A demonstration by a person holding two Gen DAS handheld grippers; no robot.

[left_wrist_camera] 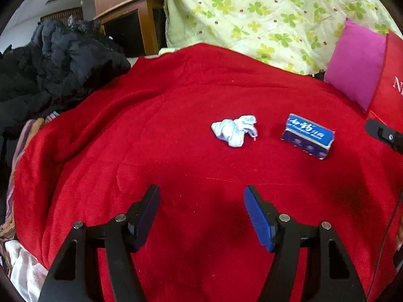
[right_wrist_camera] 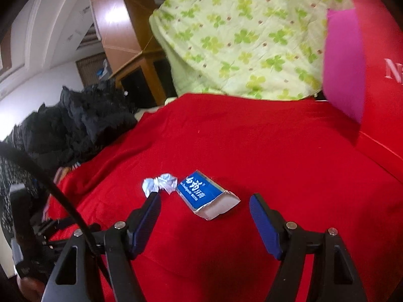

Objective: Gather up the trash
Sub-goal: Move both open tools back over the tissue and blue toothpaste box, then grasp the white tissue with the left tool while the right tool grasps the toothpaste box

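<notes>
Black frames and blue pads are what we see first: our left gripper [left_wrist_camera: 202, 196] has its jaws spread apart with nothing between them, only red cloth beneath. Our right gripper [right_wrist_camera: 205, 205] is likewise parted and empty, its fingers [right_wrist_camera: 264, 222] framing the trash from the near side without touching it.

Past the left fingertips, a little way up the red blanket [left_wrist_camera: 151, 125], lies the crumpled tissue [left_wrist_camera: 234, 130], and just to its right stands the blue toothpaste box [left_wrist_camera: 307, 136]. The two sit near each other but apart in that view. From the right wrist the tissue [right_wrist_camera: 159, 183] shows partly behind the left finger's tip, and the box [right_wrist_camera: 207, 195] lies almost between the jaws, its torn open end turned toward us.

We judge both pieces to be very light. The tissue is soft and will squash to nothing, so we would pinch it across its bulky middle, pressing slightly into the blanket to catch enough paper. The box looks like thin, empty card: stiff along its length, but easily crushed near the torn end. We would take it across its narrow width at mid-length, where the walls should hold their shape. The glossy print may slip a little, and the yielding bedding underneath may let either piece sink away from the pads.

Further out, a black jacket [left_wrist_camera: 58, 60] is heaped at the left, a green clover-print quilt [left_wrist_camera: 264, 12] rises behind, and a magenta cushion [left_wrist_camera: 355, 65] leans against a red box [right_wrist_camera: 382, 95] at the right.
</notes>
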